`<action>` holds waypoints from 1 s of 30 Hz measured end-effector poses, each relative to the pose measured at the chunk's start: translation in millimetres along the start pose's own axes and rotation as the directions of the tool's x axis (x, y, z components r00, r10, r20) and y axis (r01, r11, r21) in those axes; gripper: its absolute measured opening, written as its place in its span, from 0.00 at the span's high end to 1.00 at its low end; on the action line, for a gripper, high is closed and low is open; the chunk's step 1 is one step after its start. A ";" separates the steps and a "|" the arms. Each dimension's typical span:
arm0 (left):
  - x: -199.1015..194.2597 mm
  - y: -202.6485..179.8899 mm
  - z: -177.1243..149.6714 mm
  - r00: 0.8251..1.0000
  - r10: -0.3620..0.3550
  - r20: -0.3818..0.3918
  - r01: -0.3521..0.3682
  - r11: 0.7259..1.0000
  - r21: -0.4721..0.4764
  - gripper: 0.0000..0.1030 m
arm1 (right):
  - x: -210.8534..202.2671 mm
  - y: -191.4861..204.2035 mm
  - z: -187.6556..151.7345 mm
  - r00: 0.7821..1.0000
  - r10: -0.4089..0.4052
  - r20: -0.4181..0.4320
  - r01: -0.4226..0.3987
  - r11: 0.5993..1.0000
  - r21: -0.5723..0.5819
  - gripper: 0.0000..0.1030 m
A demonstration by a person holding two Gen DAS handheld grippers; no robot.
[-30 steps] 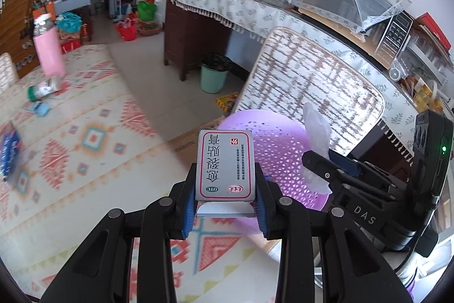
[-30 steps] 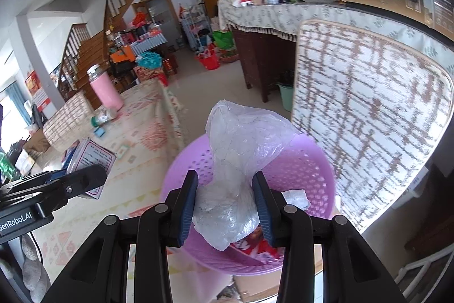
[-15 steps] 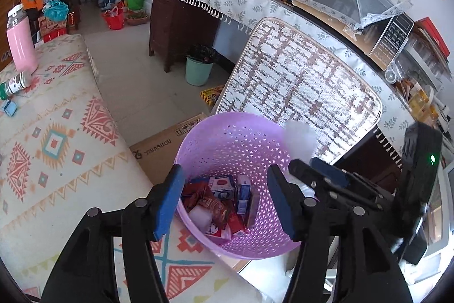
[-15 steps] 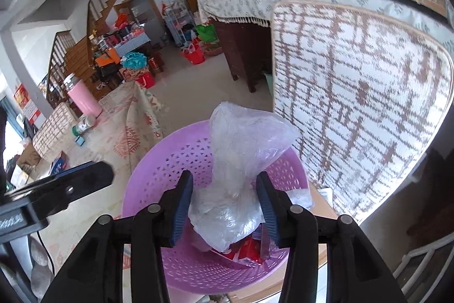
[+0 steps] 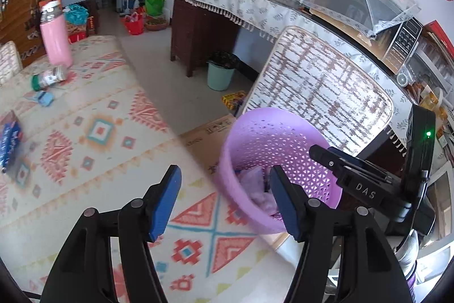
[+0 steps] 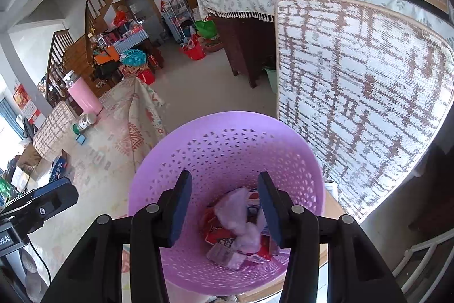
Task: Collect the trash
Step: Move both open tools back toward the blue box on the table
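Now both grippers, left and right, hang over the basket, jaws just opened and empty; the bag lies inside.

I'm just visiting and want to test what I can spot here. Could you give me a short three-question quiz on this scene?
1. True or false: the right gripper holds a plastic bag between its fingers.
2. Where does the crumpled clear plastic bag lie? A on the patterned tablecloth, B inside the round purple perforated plastic basket, C on the floor.
3. Fill in: the tall pink bottle stands ____, next to a small green-capped jar lying on its side.

Key
1. False: both its fingers and those of the left gripper stand apart with nothing between them.
2. B, on top of boxes and wrappers.
3. Upright.
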State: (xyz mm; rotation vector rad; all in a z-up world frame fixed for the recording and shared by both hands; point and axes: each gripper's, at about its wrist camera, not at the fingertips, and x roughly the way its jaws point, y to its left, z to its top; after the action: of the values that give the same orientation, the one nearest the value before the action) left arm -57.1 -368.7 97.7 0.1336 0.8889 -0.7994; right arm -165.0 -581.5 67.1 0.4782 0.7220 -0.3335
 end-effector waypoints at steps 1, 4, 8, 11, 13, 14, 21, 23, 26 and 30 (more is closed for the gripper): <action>-5.4 4.7 -1.6 1.000 0.007 0.008 -0.007 1.000 -0.003 0.36 | -0.6 2.5 0.1 1.000 0.001 0.001 -0.001 1.000 -0.003 0.48; -20.9 18.7 -6.4 0.999 0.031 0.030 -0.031 0.999 -0.010 0.35 | -4.1 19.2 -1.5 1.000 0.009 0.004 -0.009 1.000 -0.026 0.47; -41.2 41.2 -14.6 0.996 0.067 0.051 -0.066 0.997 -0.029 0.35 | -6.1 42.1 -4.9 1.000 0.021 0.004 -0.021 0.998 -0.059 0.46; -56.2 62.4 -21.1 0.994 0.091 0.059 -0.087 0.995 -0.056 0.34 | -7.0 61.8 -8.4 0.999 0.034 0.002 -0.034 0.996 -0.085 0.46; -65.7 77.4 -25.6 0.992 0.110 0.064 -0.105 0.992 -0.073 0.34 | -7.5 77.9 -11.2 0.999 0.044 -0.001 -0.043 0.993 -0.105 0.46; -70.0 84.8 -28.0 0.991 0.120 0.066 -0.114 0.990 -0.081 0.34 | -7.4 83.9 -12.4 0.999 0.048 -0.003 -0.048 0.992 -0.113 0.46; -104.2 148.6 -48.8 0.976 0.202 0.075 -0.188 0.968 -0.164 0.34 | -7.7 136.6 -25.5 0.997 0.074 -0.016 -0.076 0.981 -0.177 0.44; -114.0 167.4 -55.1 0.972 0.224 0.075 -0.206 0.959 -0.195 0.34 | -6.0 148.4 -29.4 0.997 0.079 -0.022 -0.081 0.979 -0.188 0.42; -129.7 194.0 -64.8 0.964 0.253 0.081 -0.229 0.945 -0.235 0.34 | -1.5 166.6 -34.7 0.996 0.082 -0.034 -0.087 0.975 -0.202 0.41; -145.6 219.7 -76.4 0.955 0.285 0.086 -0.254 0.930 -0.266 0.34 | 3.9 196.1 -42.5 0.995 0.088 -0.054 -0.098 0.967 -0.235 0.41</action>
State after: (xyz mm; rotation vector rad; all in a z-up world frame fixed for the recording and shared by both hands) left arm -11.9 -98.2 109.6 -0.0179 0.8261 -0.4276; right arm -97.6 -394.6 95.7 0.2918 0.7682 -0.1462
